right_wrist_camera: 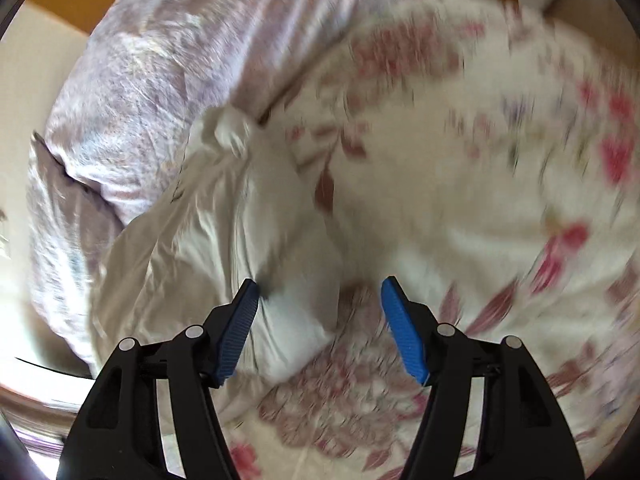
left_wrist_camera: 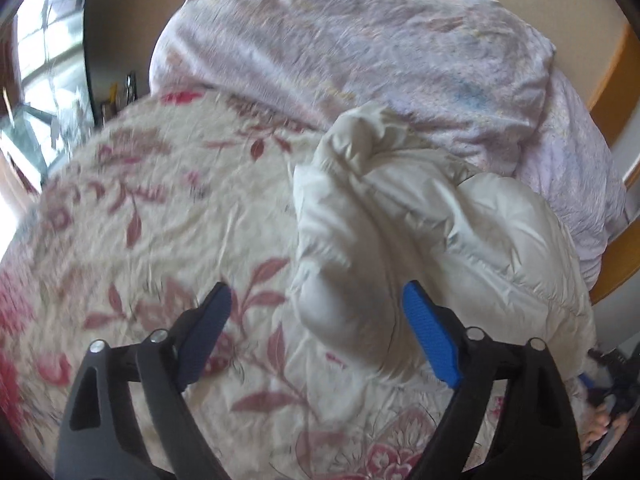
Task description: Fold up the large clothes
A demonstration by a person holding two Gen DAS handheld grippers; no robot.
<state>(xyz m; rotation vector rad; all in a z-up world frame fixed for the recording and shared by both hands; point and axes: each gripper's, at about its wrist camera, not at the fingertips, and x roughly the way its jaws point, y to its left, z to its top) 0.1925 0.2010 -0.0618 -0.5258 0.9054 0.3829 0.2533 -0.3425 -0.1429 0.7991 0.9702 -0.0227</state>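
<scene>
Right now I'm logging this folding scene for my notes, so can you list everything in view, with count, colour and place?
puffer jacket: one, off-white, crumpled on the bed beside the lilac duvet; part of it lies between the left gripper's pads.
floral bedspread: one, cream with red and pink flowers, covering the bed under the jacket.
duvet: one, pale lilac, bunched at the far end of the bed.
wooden bed frame: one, orange-brown, behind the duvet.
window: one, bright, far left in the left wrist view.
left gripper: one, black with blue pads, open over the jacket.
right gripper: one, black with blue pads, open at the jacket's edge; view blurred.
</scene>
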